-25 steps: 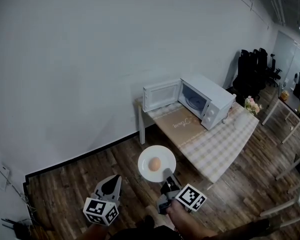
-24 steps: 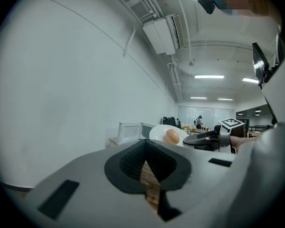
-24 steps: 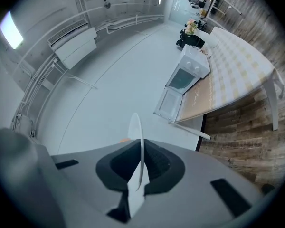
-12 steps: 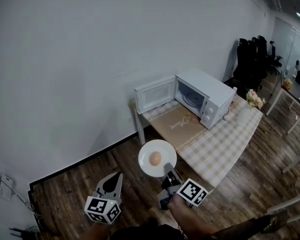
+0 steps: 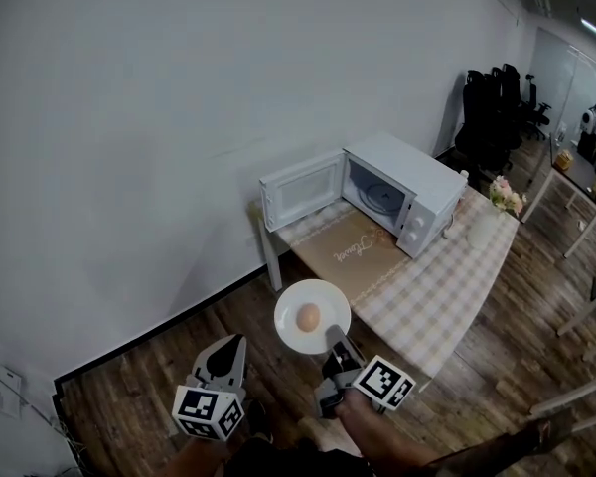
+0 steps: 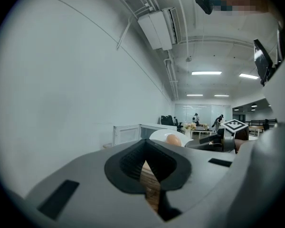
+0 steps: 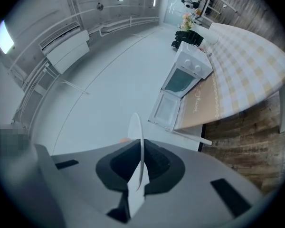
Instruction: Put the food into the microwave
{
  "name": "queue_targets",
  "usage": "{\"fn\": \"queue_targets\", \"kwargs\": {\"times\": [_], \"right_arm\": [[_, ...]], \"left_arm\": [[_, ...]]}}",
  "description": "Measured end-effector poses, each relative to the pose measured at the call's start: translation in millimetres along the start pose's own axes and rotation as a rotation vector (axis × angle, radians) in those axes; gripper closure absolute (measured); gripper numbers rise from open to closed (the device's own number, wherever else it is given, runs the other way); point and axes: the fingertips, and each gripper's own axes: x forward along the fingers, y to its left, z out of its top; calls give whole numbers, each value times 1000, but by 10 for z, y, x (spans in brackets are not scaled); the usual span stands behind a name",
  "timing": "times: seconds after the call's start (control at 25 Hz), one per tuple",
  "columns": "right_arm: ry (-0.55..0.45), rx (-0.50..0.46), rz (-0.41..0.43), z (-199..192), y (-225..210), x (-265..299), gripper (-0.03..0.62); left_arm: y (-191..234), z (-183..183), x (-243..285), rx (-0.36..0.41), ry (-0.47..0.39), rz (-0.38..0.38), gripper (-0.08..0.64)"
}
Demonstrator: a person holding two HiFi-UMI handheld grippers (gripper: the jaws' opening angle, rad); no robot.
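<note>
Our right gripper (image 5: 333, 339) stays clamped on the rim of the round white plate (image 5: 330, 304) carrying the brown egg-shaped food (image 5: 307, 317), held level in the air above the wooden floor (image 5: 139, 405), just short of the near edge of the checked-cloth bench (image 5: 442, 286). Since a second ago the bench and the white microwave (image 5: 422, 189) at its far end by the wall, door (image 5: 300, 189) swung open, have drawn nearer to us. Our left gripper (image 5: 230, 347) hangs beside the plate, jaws together on nothing.

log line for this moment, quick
right gripper: shut on plate rim, food on it | left gripper: shut, empty | microwave: on table, door open
</note>
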Motion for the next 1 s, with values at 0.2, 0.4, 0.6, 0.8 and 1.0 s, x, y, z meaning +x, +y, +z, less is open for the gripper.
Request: {"fn": "queue_targets", "kwargs": {"times": [0.2,0.4,0.6,0.8,1.0], "right_arm": [[-37,6,13,20,107,297,569],[-60,-6,-21,62,136,556,571],[-90,4,9,57,205,844,571],[-118,-1,-18,53,214,1002,571],[-160,-14,-45,68,291,1141,571]], "left_arm": [[242,65,254,10,-6,-33,552],[504,133,478,5,-10,-53,552],[709,127,702,3,1,-94,552],[815,178,876,5,-6,-170,552],[1015,261,1003,12,-9,-211,552]]}}
